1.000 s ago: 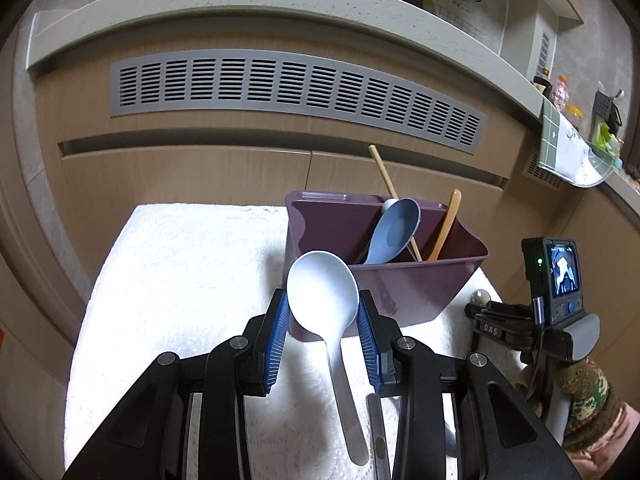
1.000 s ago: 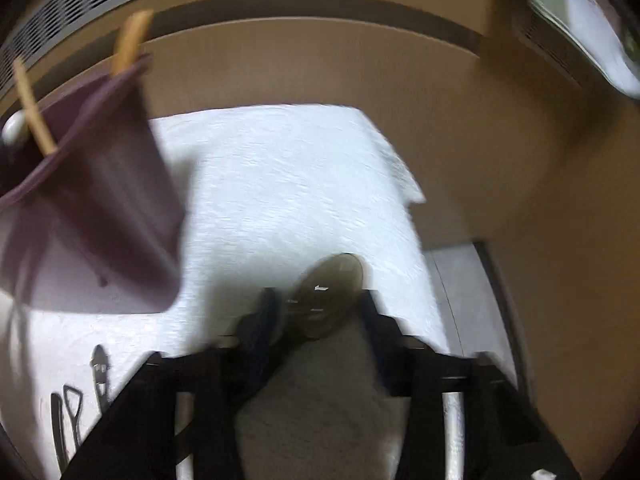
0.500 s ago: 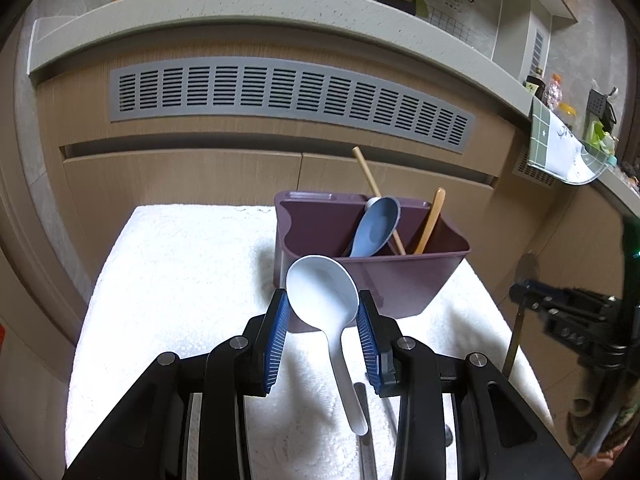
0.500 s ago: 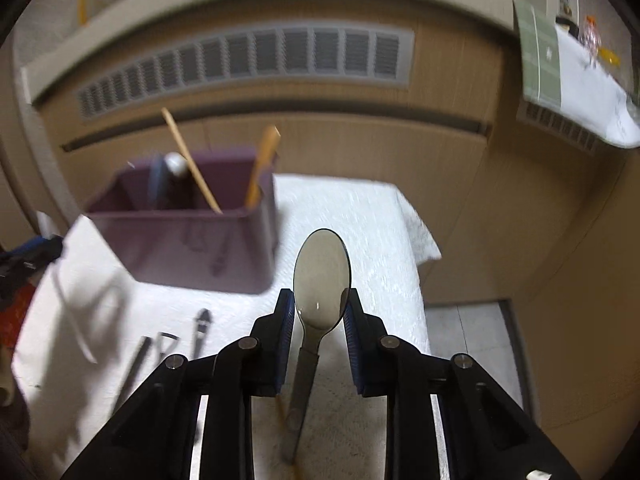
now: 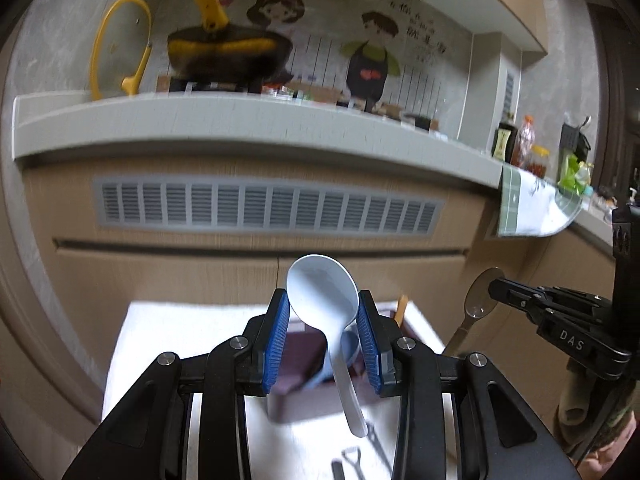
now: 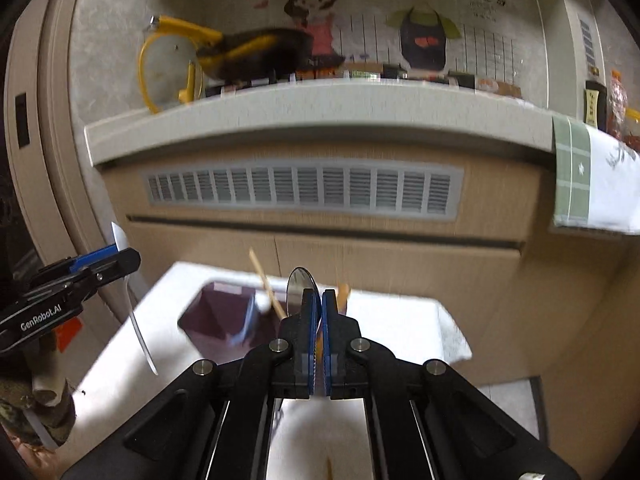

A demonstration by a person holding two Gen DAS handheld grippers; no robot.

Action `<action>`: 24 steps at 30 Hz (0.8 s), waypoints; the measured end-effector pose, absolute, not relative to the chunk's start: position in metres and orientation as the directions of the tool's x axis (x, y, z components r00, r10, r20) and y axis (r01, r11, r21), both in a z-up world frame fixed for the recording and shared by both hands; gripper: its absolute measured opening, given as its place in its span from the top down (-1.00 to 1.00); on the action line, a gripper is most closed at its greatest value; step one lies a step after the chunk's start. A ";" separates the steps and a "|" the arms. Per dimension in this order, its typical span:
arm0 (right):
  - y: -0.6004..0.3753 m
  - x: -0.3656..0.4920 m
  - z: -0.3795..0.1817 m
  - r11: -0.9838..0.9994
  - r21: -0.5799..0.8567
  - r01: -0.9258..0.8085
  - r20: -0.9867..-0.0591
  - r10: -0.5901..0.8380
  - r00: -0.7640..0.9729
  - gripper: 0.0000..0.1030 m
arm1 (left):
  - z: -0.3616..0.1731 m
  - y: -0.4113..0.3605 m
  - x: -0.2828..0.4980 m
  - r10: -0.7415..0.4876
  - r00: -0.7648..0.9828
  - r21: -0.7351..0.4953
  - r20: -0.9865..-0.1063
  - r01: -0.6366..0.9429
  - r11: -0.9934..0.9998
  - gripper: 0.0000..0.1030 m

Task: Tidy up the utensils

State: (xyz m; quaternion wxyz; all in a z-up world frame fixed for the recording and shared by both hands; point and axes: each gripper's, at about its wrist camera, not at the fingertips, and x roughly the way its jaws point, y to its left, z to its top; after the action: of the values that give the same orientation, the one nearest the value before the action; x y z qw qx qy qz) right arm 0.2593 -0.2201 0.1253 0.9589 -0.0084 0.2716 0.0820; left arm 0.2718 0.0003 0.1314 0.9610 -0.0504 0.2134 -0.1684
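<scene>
My left gripper (image 5: 322, 312) is shut on a white plastic spoon (image 5: 322, 292), bowl up, handle hanging down over the purple utensil bin (image 5: 296, 364). My right gripper (image 6: 319, 308) is shut on a metal spoon (image 6: 299, 282), seen edge-on above the purple bin (image 6: 218, 316). The bin holds a blue spoon (image 5: 347, 346) and wooden chopsticks (image 6: 266, 284). The right gripper with its metal spoon (image 5: 478, 300) shows at the right of the left wrist view. The left gripper with the white spoon (image 6: 134, 308) shows at the left of the right wrist view.
The bin stands on a white towel (image 6: 400, 324) over a low table in front of wooden cabinets with a grey vent (image 5: 268, 210). Small metal tools (image 5: 352, 460) lie on the towel near me. A counter (image 5: 248, 124) above carries a pan and bottles.
Both grippers have risen and tilted upward with their spoons. The right gripper has turned, so its spoon now shows edge-on. The bin sits lower in both views.
</scene>
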 end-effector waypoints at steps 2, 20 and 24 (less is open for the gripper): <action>-0.220 0.270 0.134 0.988 0.029 -0.152 -0.500 0.146 0.854 0.95 | 0.139 -0.001 0.277 -0.346 0.861 -0.158 -0.373 0.308 0.938 0.32; -0.206 0.341 0.079 0.974 -0.044 -0.221 -0.629 0.144 0.764 0.67 | 0.057 -0.016 0.373 -0.348 0.777 -0.170 -0.525 0.305 0.937 0.11; -0.211 0.329 0.068 0.975 -0.066 -0.212 -0.636 0.123 0.762 0.26 | 0.054 -0.006 0.359 -0.339 0.773 -0.183 -0.536 0.285 0.941 0.02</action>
State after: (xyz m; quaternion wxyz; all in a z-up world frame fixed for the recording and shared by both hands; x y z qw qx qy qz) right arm 0.3288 -0.2107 0.0681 0.9362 -0.0671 0.3330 0.0896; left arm 0.3589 -0.0056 0.0539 0.9404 -0.0457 0.2932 -0.1660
